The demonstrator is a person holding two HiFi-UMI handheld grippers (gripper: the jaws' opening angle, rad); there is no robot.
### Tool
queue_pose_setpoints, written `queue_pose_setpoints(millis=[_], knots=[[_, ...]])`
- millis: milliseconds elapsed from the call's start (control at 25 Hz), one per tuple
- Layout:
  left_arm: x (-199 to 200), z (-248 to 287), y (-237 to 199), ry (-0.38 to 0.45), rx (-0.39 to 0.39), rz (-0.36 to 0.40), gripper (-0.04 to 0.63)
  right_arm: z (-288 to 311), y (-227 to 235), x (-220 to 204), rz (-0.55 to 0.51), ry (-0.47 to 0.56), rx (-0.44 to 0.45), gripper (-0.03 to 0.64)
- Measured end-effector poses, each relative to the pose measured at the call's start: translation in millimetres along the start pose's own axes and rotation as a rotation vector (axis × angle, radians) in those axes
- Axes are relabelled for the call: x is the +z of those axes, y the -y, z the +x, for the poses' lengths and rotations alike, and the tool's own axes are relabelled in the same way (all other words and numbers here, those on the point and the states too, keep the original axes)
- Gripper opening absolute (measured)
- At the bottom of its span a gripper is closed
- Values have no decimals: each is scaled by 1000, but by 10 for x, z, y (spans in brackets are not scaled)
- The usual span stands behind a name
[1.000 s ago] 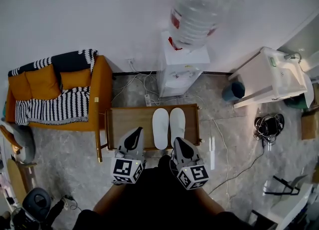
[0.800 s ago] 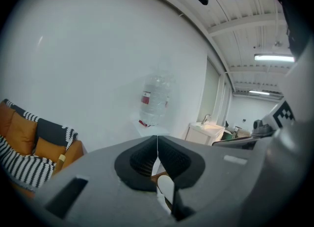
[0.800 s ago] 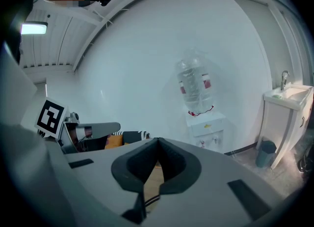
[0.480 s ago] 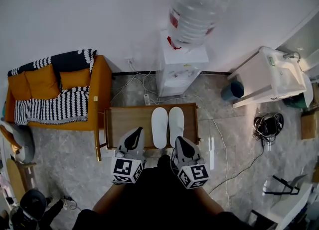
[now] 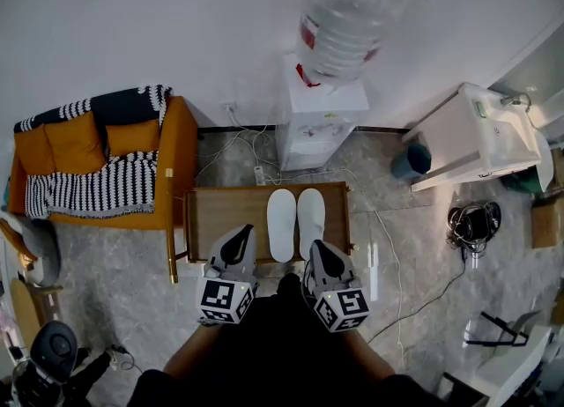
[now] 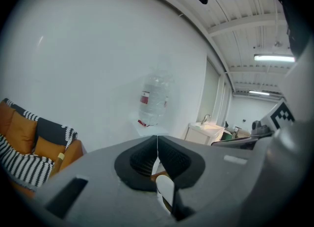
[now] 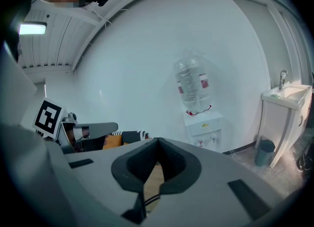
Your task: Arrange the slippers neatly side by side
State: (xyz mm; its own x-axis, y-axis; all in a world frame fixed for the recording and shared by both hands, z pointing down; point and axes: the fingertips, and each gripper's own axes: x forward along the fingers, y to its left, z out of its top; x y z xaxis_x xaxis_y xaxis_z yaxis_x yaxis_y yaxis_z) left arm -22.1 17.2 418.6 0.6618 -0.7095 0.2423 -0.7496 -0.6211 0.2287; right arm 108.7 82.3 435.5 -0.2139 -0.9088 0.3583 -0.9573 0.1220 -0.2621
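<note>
Low brown wooden surface (image 5: 220,220): carries the pair right of its middle; a slipper dragged toward the person could slide off the near edge. Two flat white fabric slippers (image 5: 283,225): lying parallel, just beside each other. Left hand-held gripper (image 5: 239,236) and right hand-held gripper (image 5: 314,247): jaws closed together on nothing, poised at the near edge, where a stray bump from the right one would skew the pair.

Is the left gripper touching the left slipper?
Apart. The head view shows bare table between the left gripper and the left slipper.
</note>
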Motion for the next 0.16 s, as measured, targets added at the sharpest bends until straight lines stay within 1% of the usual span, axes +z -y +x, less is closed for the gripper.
queue_pose_setpoints(millis=[160], knots=[[-3,-8,6,-1,2,0,17,0,1,-15,6,-5,3,11]])
